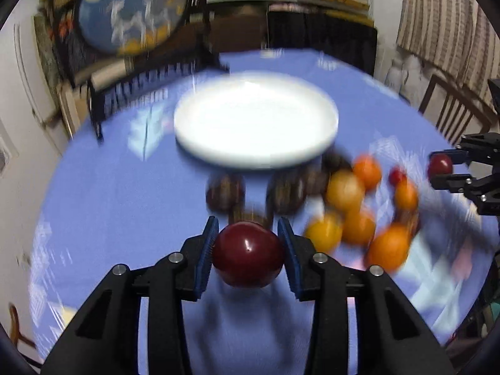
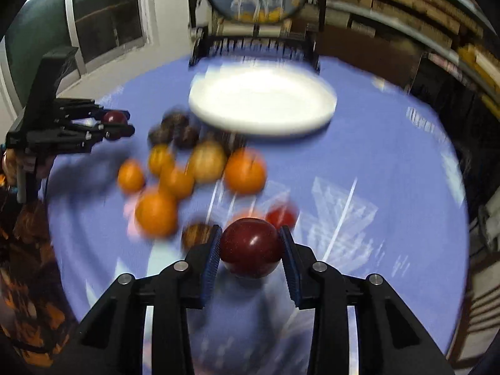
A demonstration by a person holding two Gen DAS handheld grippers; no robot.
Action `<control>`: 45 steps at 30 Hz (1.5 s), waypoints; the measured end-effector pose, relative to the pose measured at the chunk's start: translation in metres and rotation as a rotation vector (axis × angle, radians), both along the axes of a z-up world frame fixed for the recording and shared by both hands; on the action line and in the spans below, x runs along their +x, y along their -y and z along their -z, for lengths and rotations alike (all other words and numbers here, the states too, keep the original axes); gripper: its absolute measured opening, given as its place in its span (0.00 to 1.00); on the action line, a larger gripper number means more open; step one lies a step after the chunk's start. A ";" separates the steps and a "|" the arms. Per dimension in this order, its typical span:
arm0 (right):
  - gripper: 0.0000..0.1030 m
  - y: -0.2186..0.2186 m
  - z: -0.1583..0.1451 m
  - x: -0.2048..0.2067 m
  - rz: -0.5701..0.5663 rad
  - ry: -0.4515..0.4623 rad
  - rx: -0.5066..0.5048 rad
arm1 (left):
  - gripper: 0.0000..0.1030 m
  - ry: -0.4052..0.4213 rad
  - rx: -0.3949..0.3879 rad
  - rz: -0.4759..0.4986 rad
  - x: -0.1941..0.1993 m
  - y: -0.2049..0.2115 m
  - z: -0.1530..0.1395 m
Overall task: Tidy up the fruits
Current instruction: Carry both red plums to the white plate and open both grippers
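My left gripper (image 1: 247, 234) is shut on a dark red plum (image 1: 248, 254), held above the blue tablecloth. My right gripper (image 2: 250, 237) is shut on a second dark red plum (image 2: 250, 247). Each gripper also shows in the other's view, the right gripper (image 1: 437, 168) at the right edge and the left gripper (image 2: 120, 123) at the left, both with a plum between the pads. A white plate (image 1: 256, 122) (image 2: 262, 103) lies bare at the table's middle. Between plate and grippers sits a blurred heap of oranges (image 1: 389, 247) (image 2: 245, 170), brown fruits (image 1: 225, 192) (image 2: 175, 131) and a small red fruit (image 1: 397, 175) (image 2: 281, 217).
A black rack (image 2: 254, 47) stands at the table's far edge behind the plate. A wooden chair (image 1: 453, 115) is at the right beyond the table. Shelves and a round blue picture (image 1: 134, 12) fill the background. A patterned sleeve (image 2: 28, 250) is at the left.
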State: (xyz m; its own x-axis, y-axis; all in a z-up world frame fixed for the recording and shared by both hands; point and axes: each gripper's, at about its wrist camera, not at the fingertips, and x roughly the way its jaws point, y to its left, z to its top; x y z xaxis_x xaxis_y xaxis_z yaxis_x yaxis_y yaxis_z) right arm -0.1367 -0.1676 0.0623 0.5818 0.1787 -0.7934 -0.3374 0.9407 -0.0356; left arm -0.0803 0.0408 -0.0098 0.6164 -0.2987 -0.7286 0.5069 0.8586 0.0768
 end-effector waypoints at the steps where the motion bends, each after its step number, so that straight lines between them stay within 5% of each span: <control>1: 0.36 -0.002 -0.008 0.009 0.001 0.024 0.006 | 0.38 0.032 -0.005 -0.014 0.008 0.009 -0.013; 7: 0.36 -0.018 -0.024 0.097 0.022 0.090 0.100 | 0.49 0.189 0.002 -0.095 0.065 0.064 -0.050; 9: 0.36 -0.022 -0.009 0.130 0.049 0.057 0.106 | 0.47 0.151 0.028 -0.104 0.087 0.079 -0.042; 11: 0.36 -0.022 0.007 0.156 0.077 0.018 0.111 | 0.28 0.115 0.071 -0.111 0.107 0.092 -0.028; 15: 0.37 -0.013 0.040 0.185 0.110 -0.064 0.130 | 0.29 -0.033 0.044 -0.146 0.146 0.086 0.006; 22: 0.42 -0.015 0.053 0.203 0.122 -0.083 0.093 | 0.33 -0.080 0.047 -0.203 0.164 0.071 0.026; 24: 0.64 -0.007 0.043 0.198 0.150 -0.032 0.088 | 0.40 -0.056 0.046 -0.203 0.158 0.067 0.022; 25: 0.66 -0.001 0.037 0.195 0.158 -0.015 0.102 | 0.44 -0.049 0.040 -0.202 0.154 0.065 0.020; 33: 0.66 0.034 0.002 0.127 0.168 0.019 0.105 | 0.54 0.036 0.023 -0.167 0.101 0.030 -0.006; 35: 0.66 0.031 -0.006 0.093 0.130 0.029 0.098 | 0.72 0.073 0.040 -0.173 0.082 0.018 -0.010; 45: 0.69 -0.013 0.001 -0.052 -0.051 0.003 0.079 | 0.83 0.090 0.074 -0.109 -0.024 -0.024 0.002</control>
